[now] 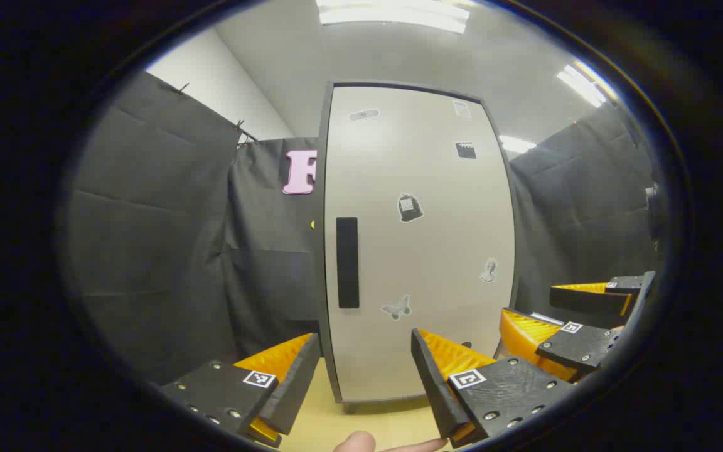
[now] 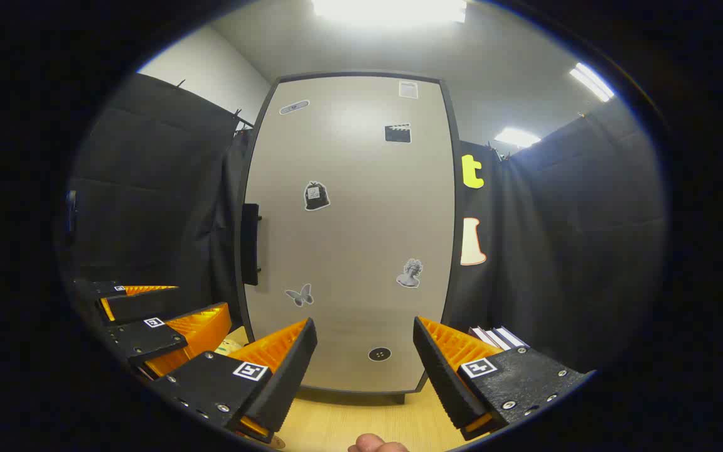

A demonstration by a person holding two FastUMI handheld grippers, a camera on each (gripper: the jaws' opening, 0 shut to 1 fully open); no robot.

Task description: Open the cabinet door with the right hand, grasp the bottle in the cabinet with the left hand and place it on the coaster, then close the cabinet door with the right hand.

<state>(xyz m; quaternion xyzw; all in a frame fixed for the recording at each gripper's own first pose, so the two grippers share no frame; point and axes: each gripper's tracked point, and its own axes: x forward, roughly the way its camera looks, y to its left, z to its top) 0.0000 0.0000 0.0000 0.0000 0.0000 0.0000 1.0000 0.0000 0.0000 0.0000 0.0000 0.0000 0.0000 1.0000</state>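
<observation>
Step in hand: we judge this the very start. The cabinet door (image 2: 349, 238) is closed flush, so opening it with the right hand comes first.

Right gripper (image 2: 364, 358): its two orange-and-black fingers stand wide apart and hold nothing. It faces the lower half of the door from a short way off, touching nothing.

Left gripper (image 1: 364, 370): its fingers are spread apart and empty too. It is aimed at the door's lower part and sits just beside the right gripper, which appears at the right edge of the left gripper view.

Handle (image 1: 348, 262): a black vertical bar on the door's left edge, about halfway up. In the right gripper view it sticks out from that edge, up and to the left of the right gripper.

Next move: we think the right gripper must travel left and up to the handle, close on it, and swing the door out.

Bottle and coaster: the bottle should be behind the closed door, hidden from us. We cannot make out the coaster.

Worktop (image 2: 361, 420): pale wood; the cabinet stands on short feet at its far side.

Writing: we can read none. The door carries small picture stickers, among them a butterfly (image 2: 299, 294), a bust, a clapperboard and a sack. The square markers on the fingers are codes, not words.
</observation>
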